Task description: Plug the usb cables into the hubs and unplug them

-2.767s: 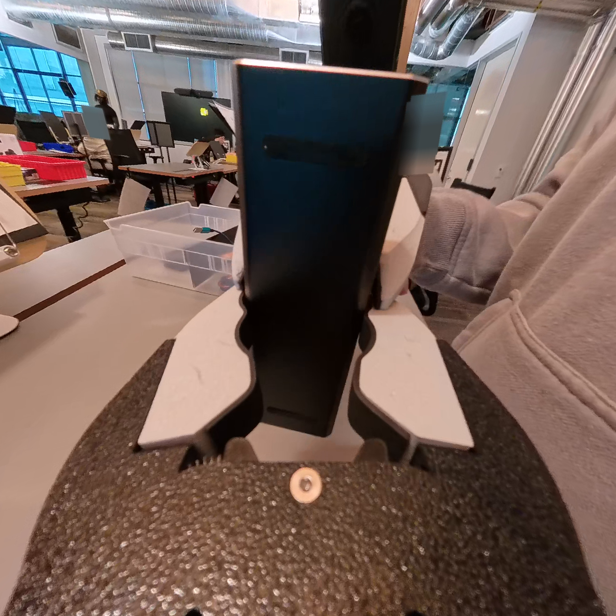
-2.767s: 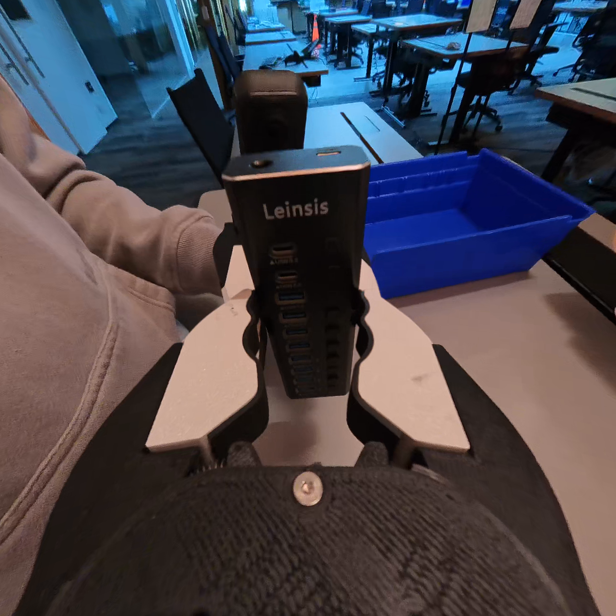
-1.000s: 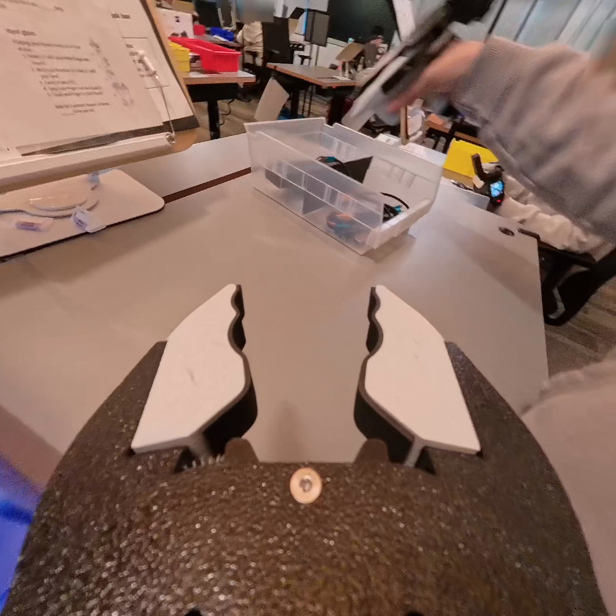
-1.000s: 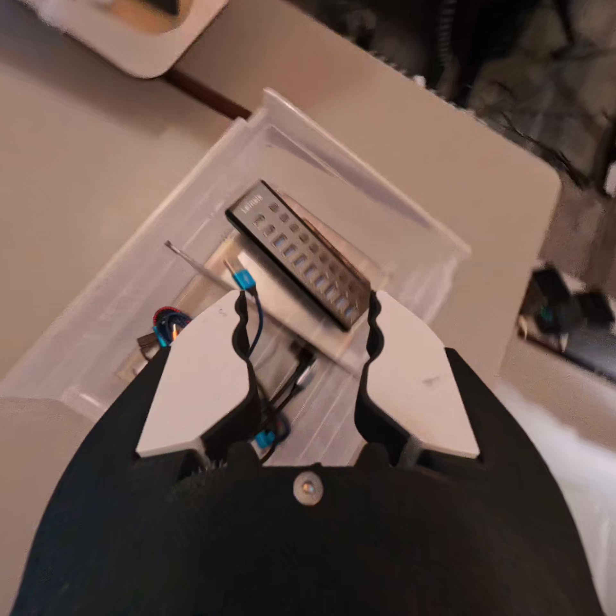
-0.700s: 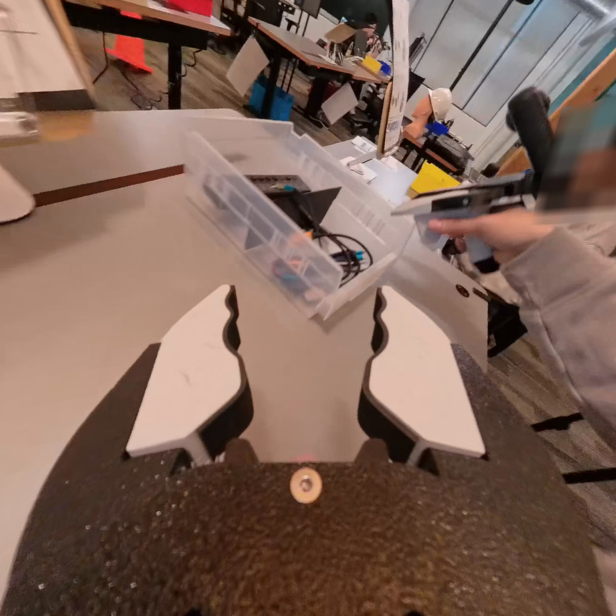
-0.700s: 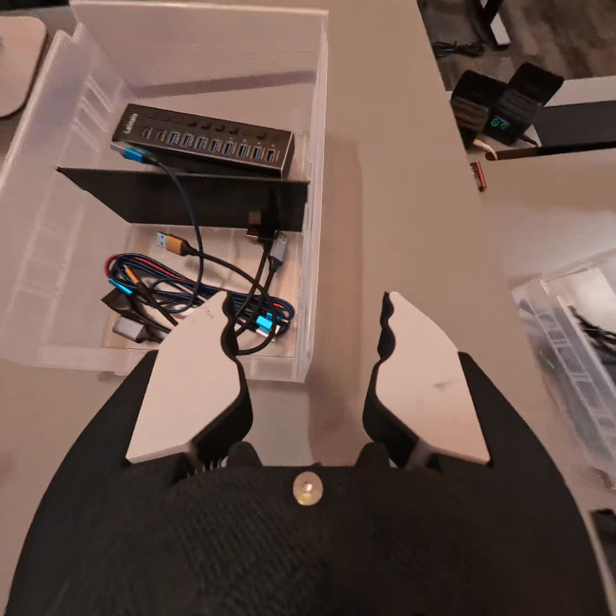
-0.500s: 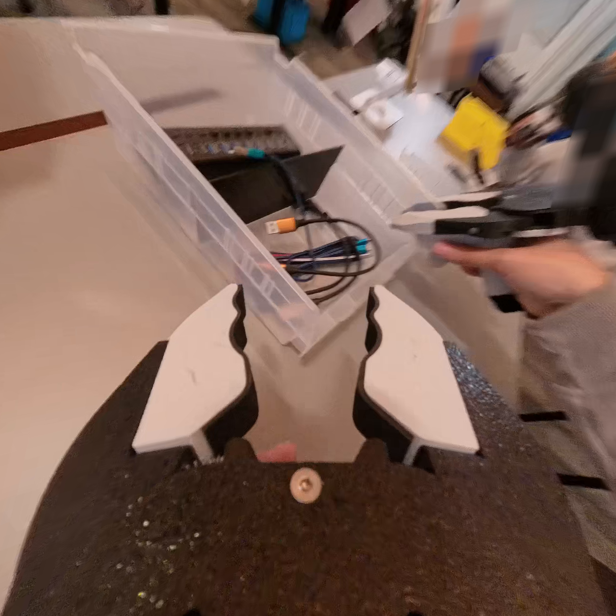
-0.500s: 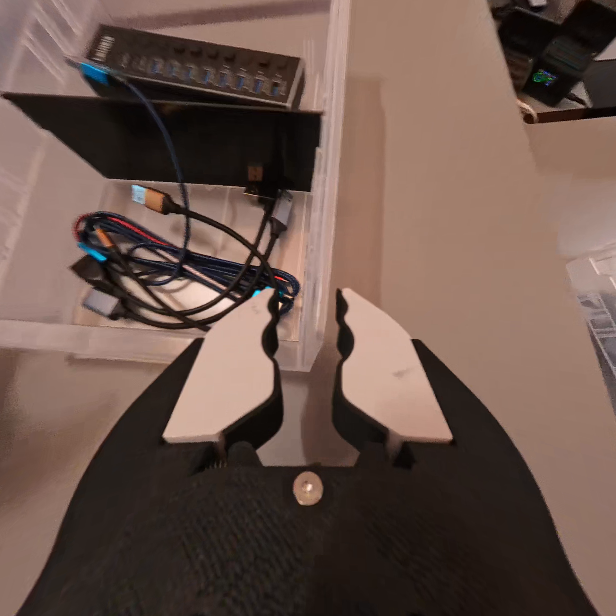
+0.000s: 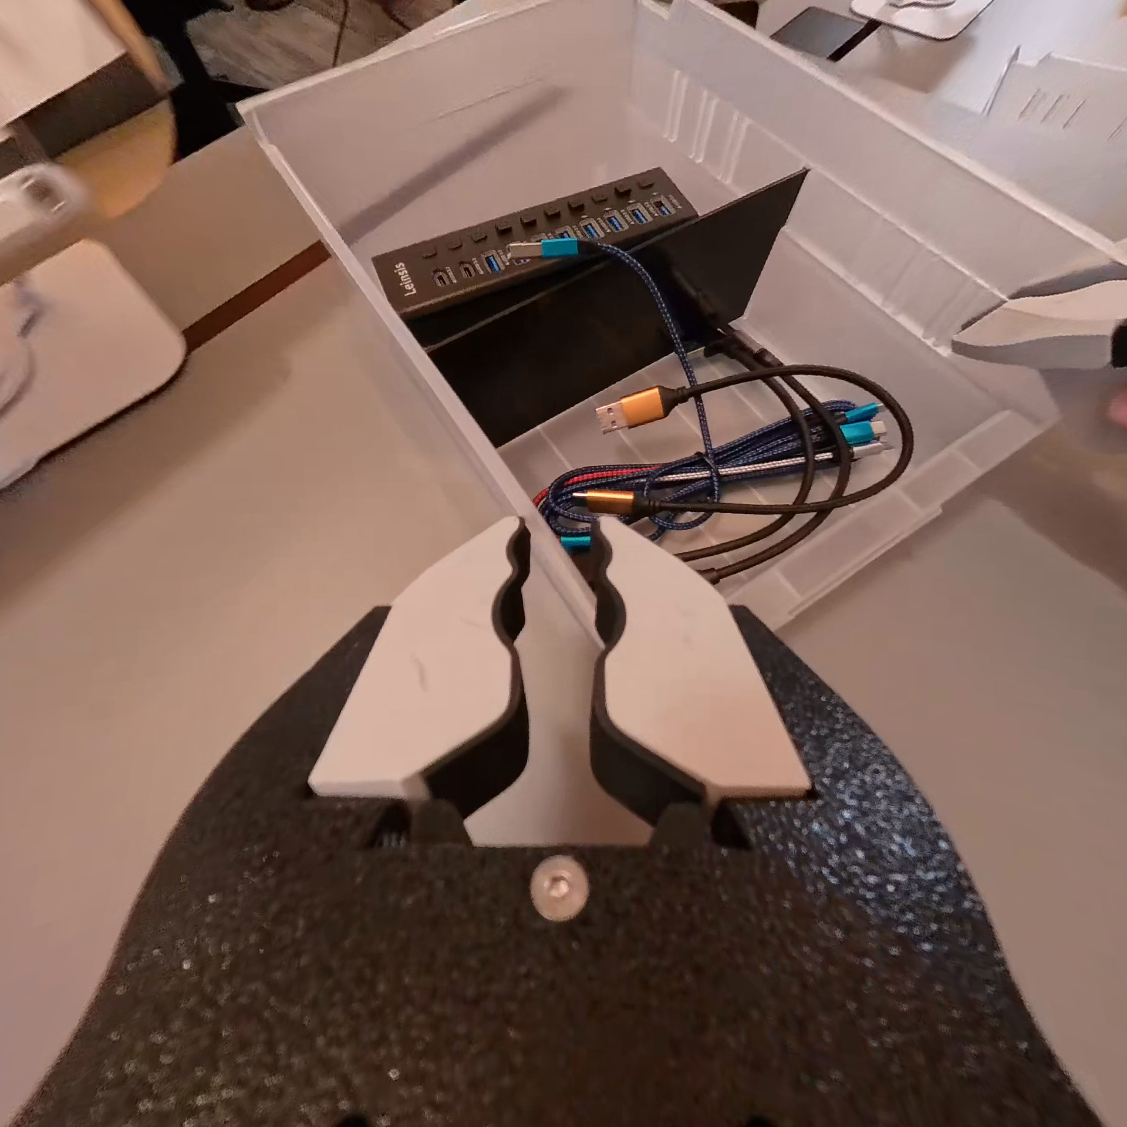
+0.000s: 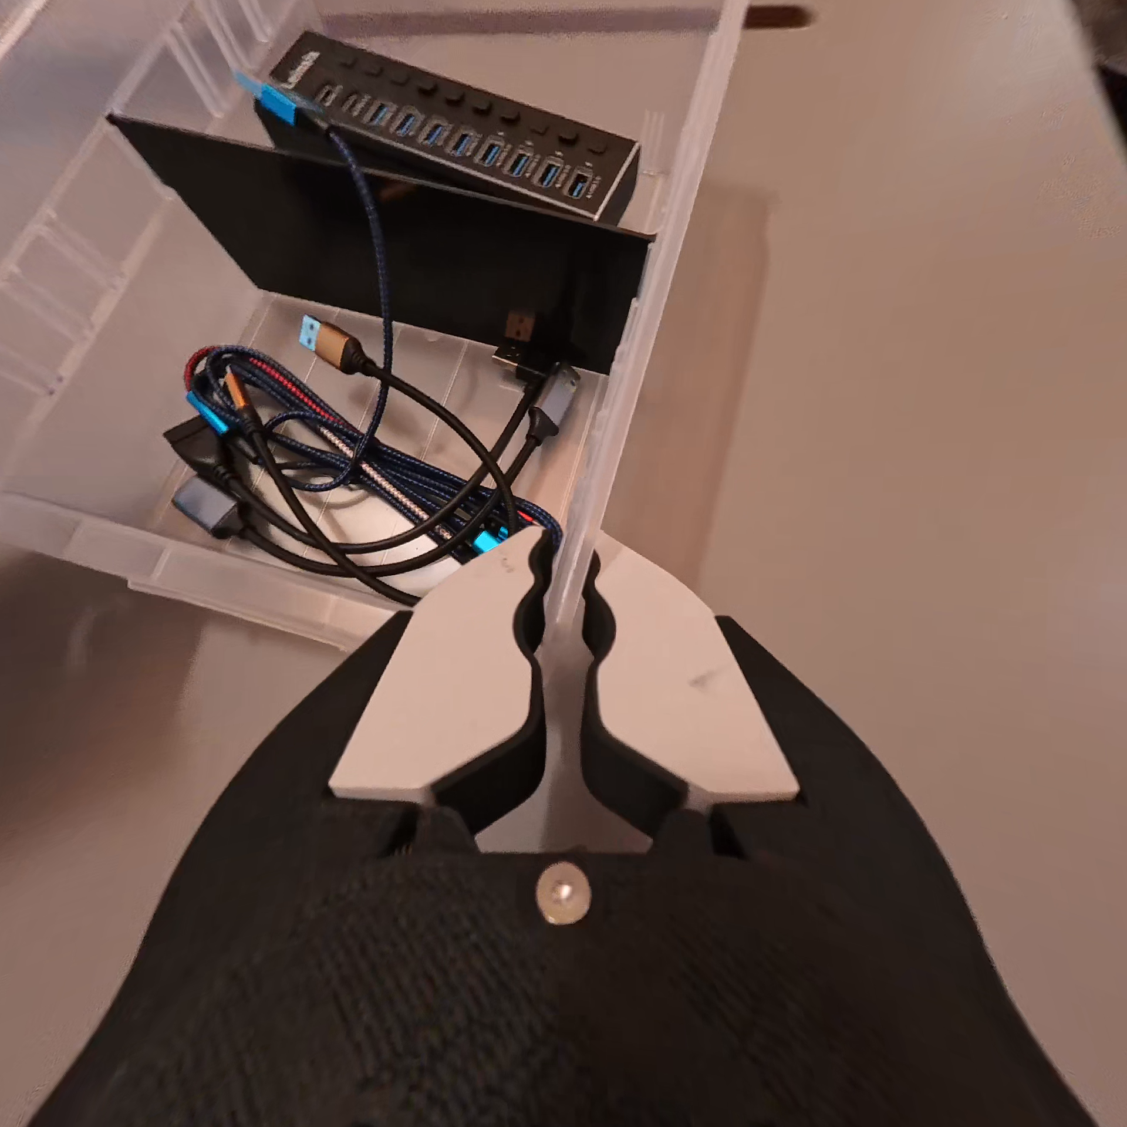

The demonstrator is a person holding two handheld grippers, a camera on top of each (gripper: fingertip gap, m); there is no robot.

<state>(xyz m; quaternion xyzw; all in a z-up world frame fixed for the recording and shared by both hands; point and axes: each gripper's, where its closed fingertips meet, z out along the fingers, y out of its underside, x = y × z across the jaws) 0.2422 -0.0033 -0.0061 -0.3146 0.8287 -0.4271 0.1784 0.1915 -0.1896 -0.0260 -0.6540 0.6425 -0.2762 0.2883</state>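
Note:
A clear plastic bin (image 9: 488,122) sits on the grey table. In its back section a black USB hub (image 9: 536,256) lies flat behind a black divider (image 9: 610,329). A blue-plugged braided cable (image 9: 549,249) rests on top of the hub. Several loose USB cables (image 9: 732,475) are tangled in the front section. My left gripper (image 9: 560,536) is shut on the bin's left wall near the front corner. My right gripper (image 10: 564,549) is shut on the bin's right wall (image 10: 671,213), and it also shows in the left wrist view (image 9: 1037,329). The hub (image 10: 463,140) and cables (image 10: 366,463) show in the right wrist view.
A white stand base (image 9: 79,341) sits on the table (image 9: 244,518) to the left of the bin. Another clear bin (image 9: 976,91) stands behind at the right. Bare table (image 10: 884,427) lies to the right of the bin.
Both grippers released the hub, which now lies in the bin. They came down to the bin's front corners and closed from wide open onto its side walls.

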